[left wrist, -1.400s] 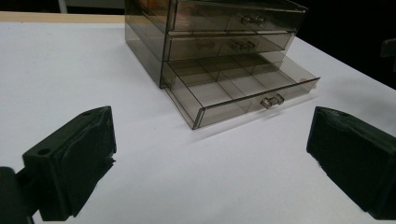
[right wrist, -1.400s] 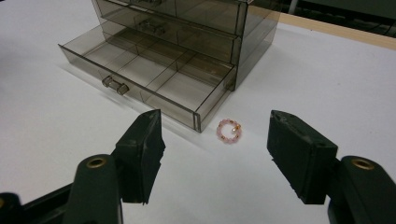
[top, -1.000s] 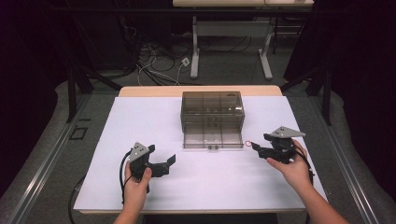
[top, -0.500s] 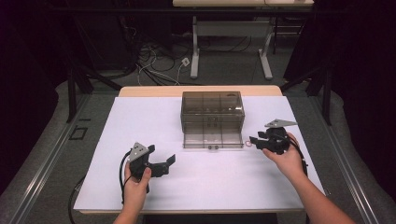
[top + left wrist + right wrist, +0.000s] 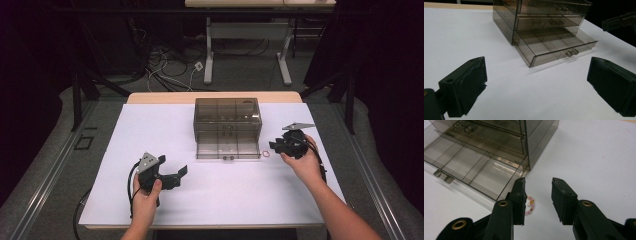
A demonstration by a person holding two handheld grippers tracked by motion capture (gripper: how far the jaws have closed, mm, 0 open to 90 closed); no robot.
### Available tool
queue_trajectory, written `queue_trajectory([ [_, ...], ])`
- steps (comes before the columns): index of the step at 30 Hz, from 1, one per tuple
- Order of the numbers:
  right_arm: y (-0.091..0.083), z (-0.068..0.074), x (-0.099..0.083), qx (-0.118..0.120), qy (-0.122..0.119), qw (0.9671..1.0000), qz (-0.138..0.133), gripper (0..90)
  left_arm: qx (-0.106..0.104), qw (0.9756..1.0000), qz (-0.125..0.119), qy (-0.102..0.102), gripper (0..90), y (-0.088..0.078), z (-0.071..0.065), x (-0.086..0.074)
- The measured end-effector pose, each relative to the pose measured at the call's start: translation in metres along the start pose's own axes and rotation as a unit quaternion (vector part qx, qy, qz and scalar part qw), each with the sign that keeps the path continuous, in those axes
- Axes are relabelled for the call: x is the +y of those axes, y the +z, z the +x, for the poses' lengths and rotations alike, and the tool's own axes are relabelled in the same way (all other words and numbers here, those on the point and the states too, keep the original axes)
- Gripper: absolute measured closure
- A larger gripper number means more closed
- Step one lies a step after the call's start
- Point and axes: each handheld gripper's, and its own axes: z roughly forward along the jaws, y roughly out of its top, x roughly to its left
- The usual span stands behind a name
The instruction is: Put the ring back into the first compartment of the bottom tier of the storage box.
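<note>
So your right gripper (image 5: 537,195) has been closing its jaws around the bracelet (image 5: 531,205) beside the open drawer (image 5: 474,170), not yet clamped; dropping it in remains.

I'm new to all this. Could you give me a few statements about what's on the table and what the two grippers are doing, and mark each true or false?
1. The bottom drawer of the drawer box is pulled out. True.
2. The bracelet lies inside the open drawer. False: it lies on the white table, beside the drawer's corner.
3. The right gripper has its jaws around the bracelet. True: the jaws have just been closing, with the bracelet next to one jaw and a gap left to the other.
4. The left gripper holds the drawer's handle. False: its jaws are wide open over the bare table, short of the drawer.
5. The open drawer is full of beads. False: its compartments look empty.
</note>
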Motion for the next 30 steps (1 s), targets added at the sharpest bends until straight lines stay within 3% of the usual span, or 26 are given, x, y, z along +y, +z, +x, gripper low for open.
queue_trajectory([
  [4, 0.005, -0.001, 0.0, -0.008, 0.005, 0.9999, 0.014, 64.7, 0.0, 1.0, 0.001, -0.002, 2.9, 0.001, 0.0, 0.0],
  [7, 0.012, -0.003, -0.002, 0.002, 0.008, 0.9994, 0.032, 67.4, -0.001, 1.0, 0.004, -0.002, 3.0, 0.001, 0.0, -0.001],
  [20, 0.025, -0.002, -0.006, 0.018, -0.001, 0.9991, 0.039, 68.4, -0.001, 1.0, 0.004, -0.003, 3.5, 0.001, 0.001, -0.001],
  [22, 0.027, -0.001, -0.007, 0.012, 0.011, 0.9986, 0.05, 68.3, 0.0, 1.0, 0.005, -0.003, 3.6, 0.001, 0.001, -0.001],
  [30, 0.033, 0.002, -0.009, 0.001, 0.009, 0.9976, 0.068, 72.3, -0.001, 1.0, 0.002, -0.009, 3.8, 0.001, 0.001, -0.001],
])
